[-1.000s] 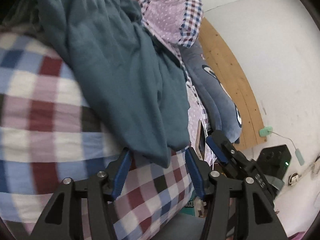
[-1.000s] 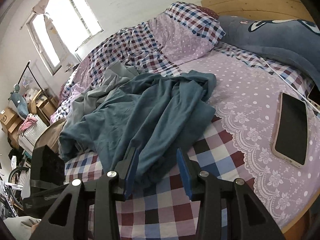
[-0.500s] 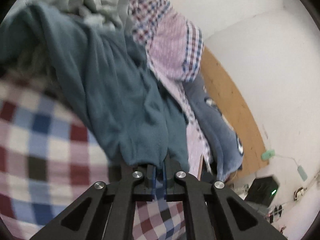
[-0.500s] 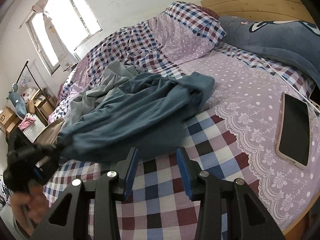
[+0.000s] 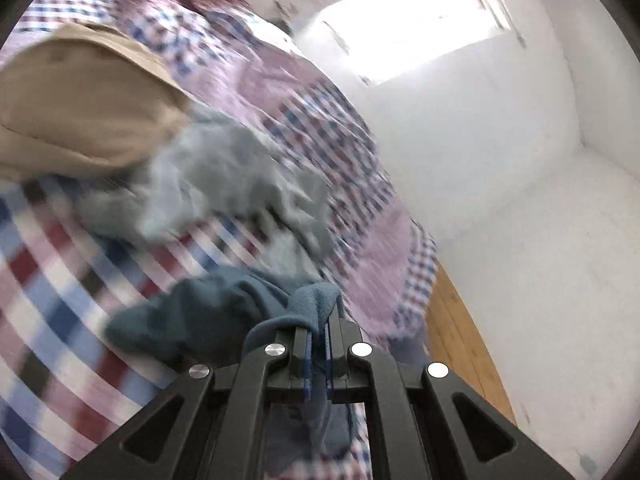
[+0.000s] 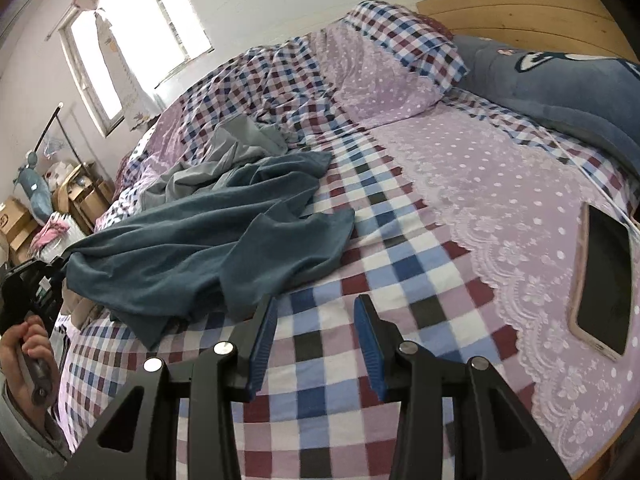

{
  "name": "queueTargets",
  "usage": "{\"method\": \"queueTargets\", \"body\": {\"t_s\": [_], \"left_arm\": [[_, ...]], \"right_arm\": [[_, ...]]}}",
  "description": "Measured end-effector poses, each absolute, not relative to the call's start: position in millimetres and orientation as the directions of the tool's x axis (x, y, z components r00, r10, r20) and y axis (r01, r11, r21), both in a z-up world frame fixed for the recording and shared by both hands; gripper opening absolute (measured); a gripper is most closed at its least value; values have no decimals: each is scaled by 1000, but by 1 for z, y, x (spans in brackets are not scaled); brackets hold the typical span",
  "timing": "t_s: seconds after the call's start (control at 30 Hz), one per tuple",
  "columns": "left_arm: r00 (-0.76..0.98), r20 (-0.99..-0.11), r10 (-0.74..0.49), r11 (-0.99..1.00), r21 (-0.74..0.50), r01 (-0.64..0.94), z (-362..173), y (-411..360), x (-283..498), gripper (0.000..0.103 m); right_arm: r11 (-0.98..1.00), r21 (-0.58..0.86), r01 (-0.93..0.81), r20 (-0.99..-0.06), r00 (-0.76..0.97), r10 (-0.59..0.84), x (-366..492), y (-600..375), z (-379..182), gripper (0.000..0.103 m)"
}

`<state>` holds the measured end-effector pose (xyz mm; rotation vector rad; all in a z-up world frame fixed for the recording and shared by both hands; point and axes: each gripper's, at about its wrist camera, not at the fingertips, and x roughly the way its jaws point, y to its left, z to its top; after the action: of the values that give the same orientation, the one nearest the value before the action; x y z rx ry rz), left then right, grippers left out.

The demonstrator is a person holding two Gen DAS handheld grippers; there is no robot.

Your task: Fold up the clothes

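A teal garment [image 6: 208, 240] lies stretched and rumpled across the checked bedspread [image 6: 340, 380]. My left gripper [image 5: 317, 334] is shut on an edge of it [image 5: 224, 312]; the right wrist view shows this gripper [image 6: 38, 280] at the bed's left edge, pulling the cloth out. My right gripper [image 6: 316, 320] is open and empty, low over the bedspread just in front of the garment. A grey garment [image 6: 228, 152] lies behind the teal one, also in the left wrist view [image 5: 224, 184].
A phone [image 6: 604, 280] lies on the lilac dotted sheet at right. A pillow [image 6: 392, 60] and a blue plush [image 6: 560, 76] sit by the wooden headboard [image 6: 520, 8]. A tan garment [image 5: 80, 108] lies at the bed's left. Boxes and clutter [image 6: 48, 216] stand beyond.
My left gripper, open one second ago, has shut on the teal garment and dragged it left across the bed, stretching it out. My right gripper has stayed open and still.
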<state>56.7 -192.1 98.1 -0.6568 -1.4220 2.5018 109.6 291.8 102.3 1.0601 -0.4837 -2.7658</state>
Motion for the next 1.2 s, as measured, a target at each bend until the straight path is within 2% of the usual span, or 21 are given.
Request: {"method": "queueTargets", "body": {"t_s": [0.13,0.33,0.4,0.43,0.47,0.53,0.6,0.63,0.67,0.73,0.9,0.93,0.97,1.0,1.1,1.2], "left_arm": [[-899,-295,323,-532,-842,85,92,-212,58,3],[-875,-376,306,-639,-762,104,92,-196,50,3],[-866,-395,306,-655,-748,109,91,-190,50,7],[-860,-406,309,-660,-743,114,90,-188,50,19],[-852,-421,312,-667,-736,119,89,-185,50,40],[-833,-447,325,-678,-725,124,87,-182,50,62],[-824,-460,332,-692,-712,118,85,-179,49,64],[-820,-465,334,-702,-703,113,85,-177,48,67],[-816,-470,336,-712,-694,107,86,-176,47,68],[-811,-480,334,-730,-676,99,85,-174,45,69],[-790,-513,337,-771,-631,80,78,-170,40,66],[-781,-522,342,-773,-629,83,76,-169,38,56],[-772,-533,348,-772,-629,86,73,-168,36,37],[-758,-542,362,-767,-635,89,69,-168,34,28],[-736,-550,395,-754,-651,82,63,-162,30,26],[-714,-555,427,-769,-638,36,62,-146,26,26]], "right_arm": [[-946,313,88,-643,-713,-280,99,265,97,44],[-952,221,209,-668,-679,-304,73,216,84,44],[-950,194,245,-670,-674,-311,62,203,79,44],[-949,180,257,-674,-671,-309,56,196,76,44],[-951,162,264,-680,-668,-302,51,190,73,44],[-957,109,269,-700,-663,-266,39,179,65,42],[-962,70,263,-710,-664,-233,33,177,61,33],[-966,50,254,-713,-668,-213,30,178,61,10],[-970,43,237,-711,-675,-197,28,183,63,3],[-982,52,183,-689,-705,-168,24,201,74,3],[-995,93,-23,-552,-833,-32,23,266,118,2],[-992,102,-72,-526,-851,8,25,279,124,2],[-986,115,-122,-500,-865,48,26,293,130,2],[-977,132,-170,-478,-874,88,28,307,134,2],[-937,170,-306,-430,-878,209,34,343,142,2],[-895,172,-412,-450,-841,301,32,371,136,2]]}}
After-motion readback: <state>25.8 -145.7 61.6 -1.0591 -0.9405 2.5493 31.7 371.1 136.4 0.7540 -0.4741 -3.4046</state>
